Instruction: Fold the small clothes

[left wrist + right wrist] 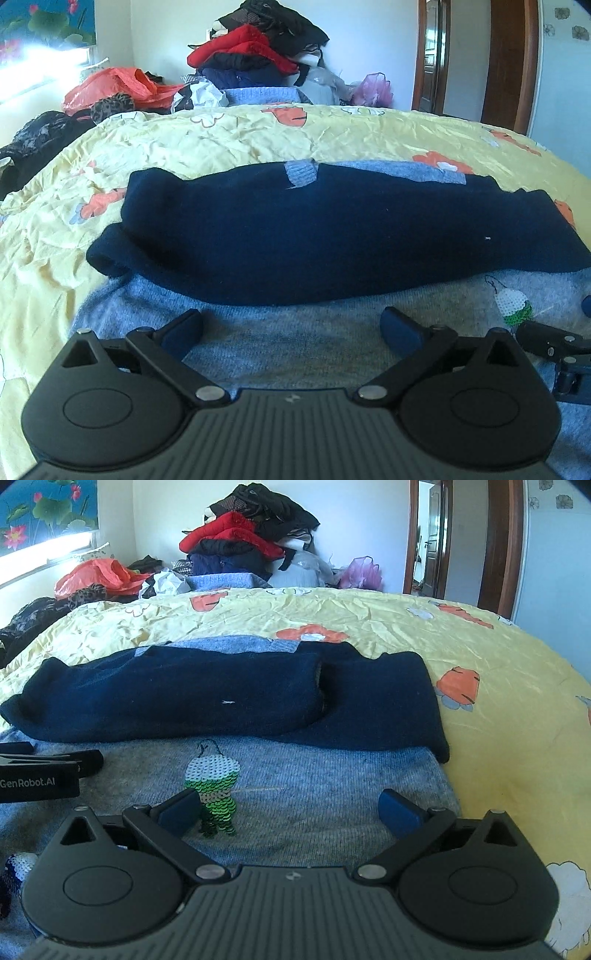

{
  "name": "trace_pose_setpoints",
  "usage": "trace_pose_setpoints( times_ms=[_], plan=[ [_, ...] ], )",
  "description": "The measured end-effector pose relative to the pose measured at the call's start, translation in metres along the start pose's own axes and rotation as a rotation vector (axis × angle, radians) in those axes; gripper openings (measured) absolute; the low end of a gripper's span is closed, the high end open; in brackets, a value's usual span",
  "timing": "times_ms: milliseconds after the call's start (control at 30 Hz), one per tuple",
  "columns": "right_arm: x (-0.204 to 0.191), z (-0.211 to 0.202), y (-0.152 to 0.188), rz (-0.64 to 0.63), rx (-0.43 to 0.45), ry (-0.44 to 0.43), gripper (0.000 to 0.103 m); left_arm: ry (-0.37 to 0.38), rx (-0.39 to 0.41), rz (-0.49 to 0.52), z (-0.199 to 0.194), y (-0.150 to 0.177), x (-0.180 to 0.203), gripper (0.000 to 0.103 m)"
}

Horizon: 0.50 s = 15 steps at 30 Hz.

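A small knit sweater lies on the bed, its light blue body [295,343] nearest me and its navy sleeves [295,229] folded across it. It also shows in the right wrist view, blue body [332,775] and navy sleeves [184,698]. A green and white sequin figure [214,794] decorates the front; it also shows in the left wrist view [513,306]. My left gripper [291,328] is open and empty just above the blue body. My right gripper [290,808] is open and empty over the blue body, its left finger beside the sequin figure.
The bed has a yellow flowered quilt [221,147], also in the right wrist view [498,664]. A heap of clothes [258,48] and an orange bag [110,85] sit at the far side. A wooden door frame [502,542] stands at the right.
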State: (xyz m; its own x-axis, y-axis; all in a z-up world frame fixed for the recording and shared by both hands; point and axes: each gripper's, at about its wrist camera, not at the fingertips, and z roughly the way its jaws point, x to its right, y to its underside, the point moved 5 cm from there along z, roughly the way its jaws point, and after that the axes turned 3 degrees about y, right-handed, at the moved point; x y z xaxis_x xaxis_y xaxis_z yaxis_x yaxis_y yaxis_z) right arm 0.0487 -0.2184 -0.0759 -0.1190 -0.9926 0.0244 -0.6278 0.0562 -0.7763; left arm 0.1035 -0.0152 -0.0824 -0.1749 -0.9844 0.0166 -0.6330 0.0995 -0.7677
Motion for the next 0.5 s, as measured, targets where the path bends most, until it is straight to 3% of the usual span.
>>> trace_pose_setpoints(
  times_ms=[500],
  plan=[
    [0.0004,0.0005,0.0000,0.002,0.002,-0.004,0.103,0.002,0.000,-0.002,-0.0001,0.0001,-0.0009,0.103]
  ],
)
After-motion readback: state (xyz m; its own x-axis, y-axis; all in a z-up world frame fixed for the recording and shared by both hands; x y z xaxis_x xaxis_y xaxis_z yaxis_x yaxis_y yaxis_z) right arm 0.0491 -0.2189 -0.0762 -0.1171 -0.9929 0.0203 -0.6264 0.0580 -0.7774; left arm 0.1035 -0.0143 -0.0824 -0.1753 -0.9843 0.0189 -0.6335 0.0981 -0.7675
